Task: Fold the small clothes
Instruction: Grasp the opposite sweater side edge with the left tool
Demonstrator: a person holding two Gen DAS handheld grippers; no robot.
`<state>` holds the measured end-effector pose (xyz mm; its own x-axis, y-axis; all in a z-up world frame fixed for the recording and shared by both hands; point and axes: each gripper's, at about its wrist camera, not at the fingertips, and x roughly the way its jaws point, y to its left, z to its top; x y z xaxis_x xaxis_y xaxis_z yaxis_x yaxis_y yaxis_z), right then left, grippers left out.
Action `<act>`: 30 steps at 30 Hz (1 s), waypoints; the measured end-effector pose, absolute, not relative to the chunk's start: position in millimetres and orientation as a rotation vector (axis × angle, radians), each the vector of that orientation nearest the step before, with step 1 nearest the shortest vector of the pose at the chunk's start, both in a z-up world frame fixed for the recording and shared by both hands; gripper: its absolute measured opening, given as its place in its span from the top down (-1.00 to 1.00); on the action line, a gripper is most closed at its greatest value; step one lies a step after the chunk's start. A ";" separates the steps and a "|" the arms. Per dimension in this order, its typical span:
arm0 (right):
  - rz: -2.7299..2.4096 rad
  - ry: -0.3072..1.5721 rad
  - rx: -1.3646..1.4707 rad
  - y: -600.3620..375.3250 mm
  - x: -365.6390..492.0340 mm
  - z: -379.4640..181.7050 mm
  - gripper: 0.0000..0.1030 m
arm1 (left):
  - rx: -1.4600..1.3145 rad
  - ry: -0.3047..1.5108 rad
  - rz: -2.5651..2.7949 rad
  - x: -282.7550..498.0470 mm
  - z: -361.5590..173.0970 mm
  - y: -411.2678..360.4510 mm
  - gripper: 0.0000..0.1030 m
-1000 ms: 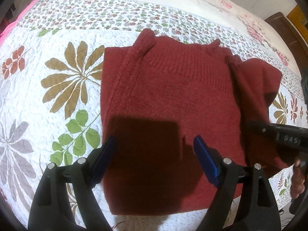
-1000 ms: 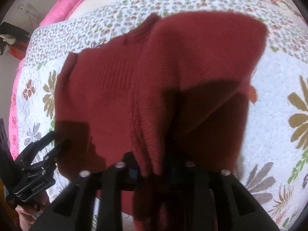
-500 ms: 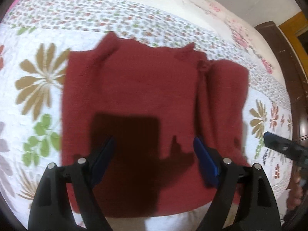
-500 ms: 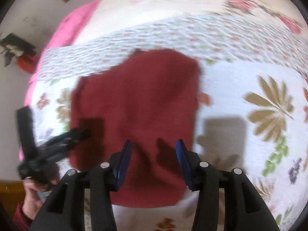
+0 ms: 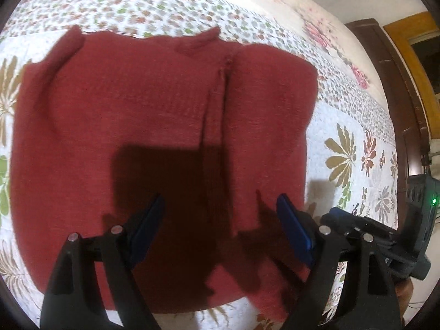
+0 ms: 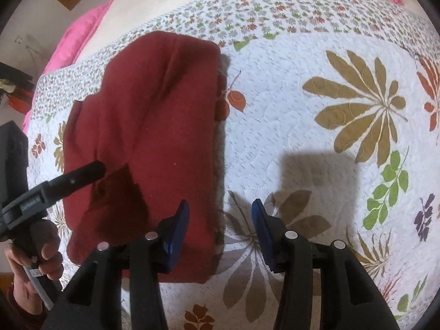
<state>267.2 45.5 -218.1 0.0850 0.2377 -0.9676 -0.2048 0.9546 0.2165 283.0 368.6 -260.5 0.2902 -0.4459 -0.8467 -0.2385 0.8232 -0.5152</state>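
A dark red knit sweater (image 5: 143,115) lies flat on the quilt, its right part folded over the body along a lengthwise seam (image 5: 217,104). My left gripper (image 5: 221,220) hovers open above the sweater's near half with nothing between its blue pads. In the right wrist view the same sweater (image 6: 154,126) lies to the left, and my right gripper (image 6: 221,225) stands open over the sweater's right edge and the bare quilt, holding nothing. The left gripper (image 6: 93,169) shows at the left, held in a hand (image 6: 41,264).
The floral quilt (image 6: 316,143) covers the bed, with bare room to the right of the sweater. A pink blanket (image 6: 79,35) lies at the far left. A dark wooden headboard (image 5: 385,63) and a black device with a green light (image 5: 429,203) are at the right.
The right gripper let go of the sweater's side, which now lies folded over the body, and drew back to the right. The left gripper shifted right over the sweater.
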 end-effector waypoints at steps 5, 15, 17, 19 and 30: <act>0.339 1.440 0.046 37.1 264.2 -217.9 0.06 | -0.665 1.334 -0.143 289.0 -275.9 362.9 -0.60; 0.325 1.458 0.059 20.6 255.6 -228.7 0.06 | -0.697 1.331 -0.156 299.2 -277.5 354.5 -0.07; 0.322 1.462 0.066 19.0 254.5 -230.4 0.06 | -0.708 1.321 -0.170 300.5 -274.4 353.9 0.26; 0.319 1.466 0.072 17.2 253.9 -231.6 0.06 | -0.692 1.309 -0.177 301.2 -270.8 351.1 0.63; 0.342 1.481 0.099 21.4 250.9 -238.4 0.06 | -0.739 1.193 -0.221 288.6 -244.6 357.1 0.73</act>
<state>250.9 21.4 -238.3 0.0519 0.2843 -0.9573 -0.1642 0.9480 0.2727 288.6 357.1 -244.6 0.3797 -0.5254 -0.7614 -0.2176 0.7492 -0.6255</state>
